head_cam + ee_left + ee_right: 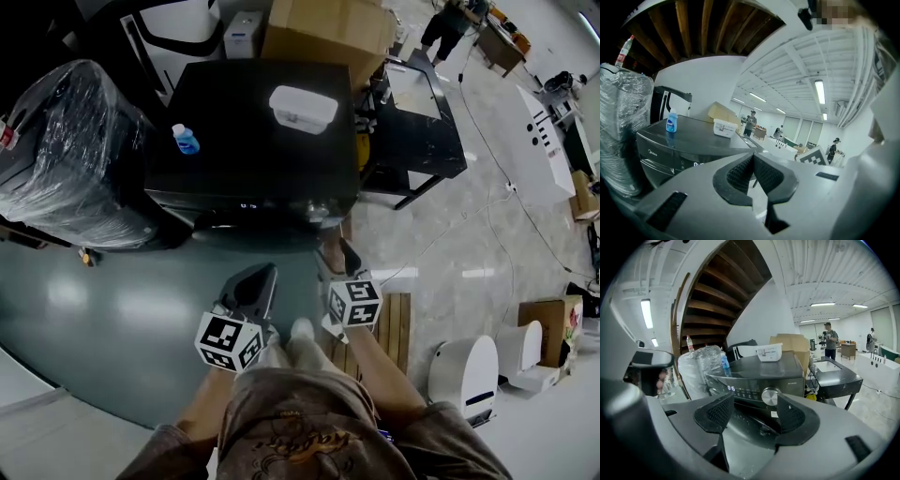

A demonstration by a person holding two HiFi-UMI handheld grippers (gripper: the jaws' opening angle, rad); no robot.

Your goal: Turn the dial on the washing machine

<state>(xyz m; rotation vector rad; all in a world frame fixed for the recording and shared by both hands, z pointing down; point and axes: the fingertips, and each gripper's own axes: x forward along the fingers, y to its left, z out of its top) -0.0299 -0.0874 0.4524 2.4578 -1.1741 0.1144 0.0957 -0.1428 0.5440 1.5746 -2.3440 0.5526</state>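
Note:
The dark washing machine stands in front of me, its control panel facing me. In the right gripper view its round silver dial sits at the right end of the panel, beside the lit display. My right gripper is open, and the dial shows in the gap between its jaws, some way ahead and untouched. In the head view the right gripper hovers just below the machine's front edge. My left gripper hangs lower and to the left, shut with its pads pressed together on nothing.
A blue bottle and a white lidded box rest on the machine's top. A plastic-wrapped appliance stands to its left, a black cart to its right, cardboard boxes behind. A wooden pallet lies by my feet.

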